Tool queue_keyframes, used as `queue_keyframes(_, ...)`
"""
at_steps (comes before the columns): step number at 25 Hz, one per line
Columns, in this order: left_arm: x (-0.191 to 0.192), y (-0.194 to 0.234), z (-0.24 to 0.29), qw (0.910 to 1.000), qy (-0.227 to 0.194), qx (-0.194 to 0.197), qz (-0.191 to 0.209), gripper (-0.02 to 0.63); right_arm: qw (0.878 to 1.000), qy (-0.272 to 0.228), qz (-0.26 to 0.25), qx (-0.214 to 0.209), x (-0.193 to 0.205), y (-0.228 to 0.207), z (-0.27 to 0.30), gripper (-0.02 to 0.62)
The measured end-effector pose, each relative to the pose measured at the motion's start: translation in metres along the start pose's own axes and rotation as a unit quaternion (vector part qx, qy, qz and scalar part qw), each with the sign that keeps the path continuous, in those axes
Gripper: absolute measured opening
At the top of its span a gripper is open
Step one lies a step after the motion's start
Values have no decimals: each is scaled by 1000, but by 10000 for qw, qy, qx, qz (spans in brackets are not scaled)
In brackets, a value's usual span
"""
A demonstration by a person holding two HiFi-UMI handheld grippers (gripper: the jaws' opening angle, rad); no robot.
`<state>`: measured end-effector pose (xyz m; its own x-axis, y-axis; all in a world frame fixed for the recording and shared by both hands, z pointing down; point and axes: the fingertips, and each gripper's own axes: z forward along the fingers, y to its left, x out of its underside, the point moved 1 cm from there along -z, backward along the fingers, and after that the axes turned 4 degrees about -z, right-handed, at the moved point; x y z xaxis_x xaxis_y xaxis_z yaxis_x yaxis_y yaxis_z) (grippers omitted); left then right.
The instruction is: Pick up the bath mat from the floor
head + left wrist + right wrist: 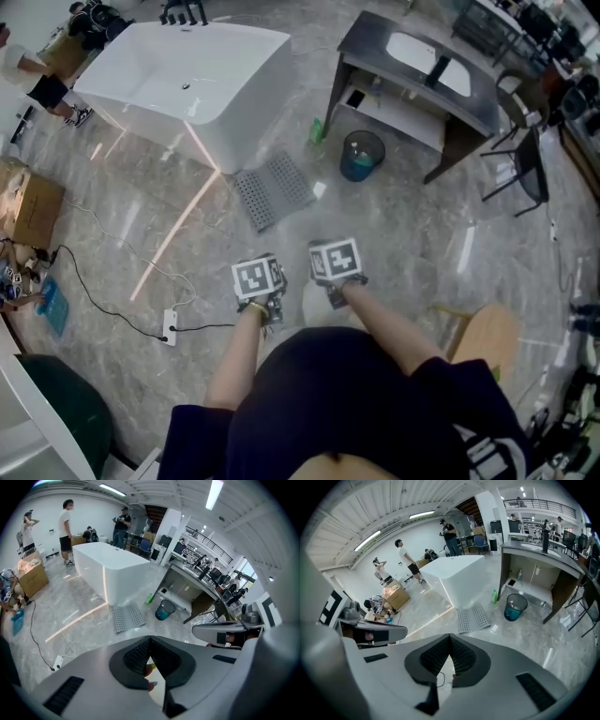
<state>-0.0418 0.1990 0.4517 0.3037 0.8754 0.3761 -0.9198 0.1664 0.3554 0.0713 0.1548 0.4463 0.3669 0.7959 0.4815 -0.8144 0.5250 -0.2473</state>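
The bath mat (pixel 272 190) is a grey perforated sheet lying flat on the marble floor beside the white bathtub (pixel 187 84). It also shows in the left gripper view as the mat (pixel 127 617) and in the right gripper view as the mat (pixel 472 618). Both grippers are held close to the person's body, well short of the mat and above the floor. My left gripper (pixel 262 274) (pixel 150 638) is shut with nothing between its pads. My right gripper (pixel 334 260) (pixel 450 637) is shut too and holds nothing.
A blue-lined bin (pixel 362 155) and a green bottle (pixel 317 133) stand right of the mat, by a dark vanity (pixel 422 70). A power strip (pixel 170 326) with its cable lies at left, near a cardboard box (pixel 28 202). A wooden stool (pixel 487 337) stands at right. People stand beyond the tub.
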Motion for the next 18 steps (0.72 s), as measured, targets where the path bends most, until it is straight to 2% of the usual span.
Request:
queue_keyframes(12,-62,-21,49,9982,-80,-229,-548,0,9991,146,-383,-139,-69,-73,22,12)
queue_keyframes(18,-81,-30,70,9970,-128,-317,-693,0,9993,123,-310,-164,-89,-106,33,12)
